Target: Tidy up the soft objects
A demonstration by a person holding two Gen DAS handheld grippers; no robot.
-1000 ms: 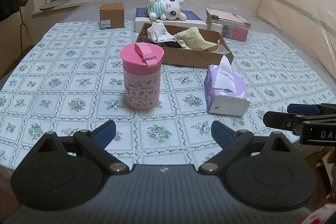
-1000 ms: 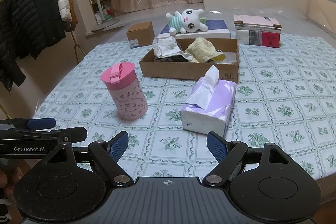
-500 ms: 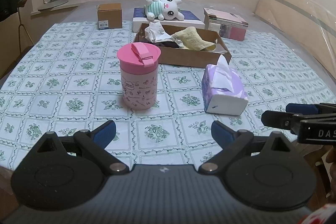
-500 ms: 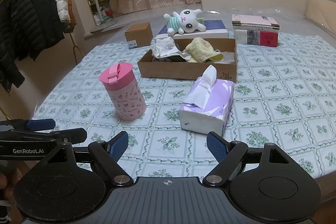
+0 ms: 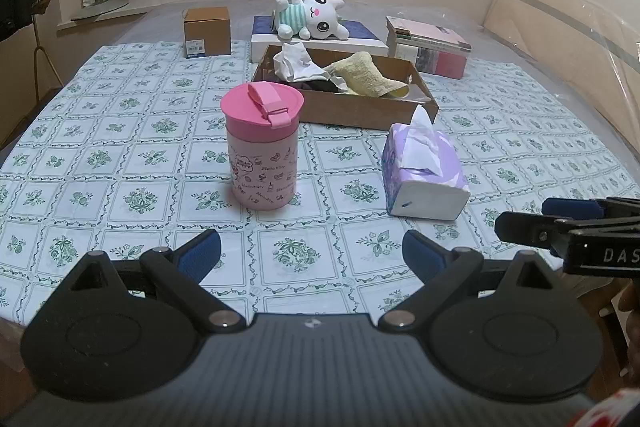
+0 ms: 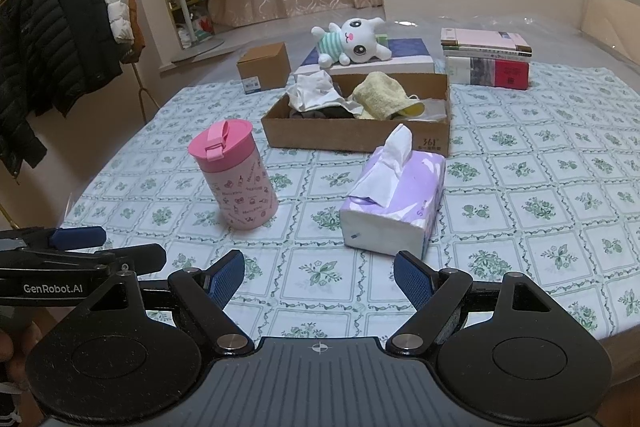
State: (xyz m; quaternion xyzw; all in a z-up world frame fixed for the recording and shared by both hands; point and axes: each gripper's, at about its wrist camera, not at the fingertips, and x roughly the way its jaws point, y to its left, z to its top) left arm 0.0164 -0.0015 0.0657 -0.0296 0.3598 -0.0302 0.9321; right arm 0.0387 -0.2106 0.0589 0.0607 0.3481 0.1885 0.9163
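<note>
Near the box (image 6: 356,135), on the side toward the cameras, sit the two loose items: tissue pack (image 6: 394,201) just in front of its right half, pink cup (image 6: 234,175) in front of its left corner and apart from it. Behind the box, plush (image 6: 352,45) lies on a flat white case, touching neither box nor cloth. Already inside the box: white cloth (image 6: 314,93) at left, yellow towel (image 6: 380,97) at centre, something dark under them, not identifiable.

Left gripper (image 5: 310,253): fingers spread wide, nothing between them, poised over the tablecloth (image 5: 120,155) well short of the cup. Right gripper (image 6: 318,277): fingers likewise spread, empty, aimed at the near end of the tissue pack but not touching it. Each gripper shows at the edge of the other's view, side by side.

Step, as judged: start of a pick; nothing grasped yet. Soft things outside the box are the tissue pack and plush; the cup is hard and likely stays.

Next move, as judged: right gripper goes forward and down to straddle the tissue pack across its narrow width. Pack is squashy, so a firm squeeze is needed. Free space in the box looks to be at its right end. The plush, behind the box, needs a longer reach.
</note>
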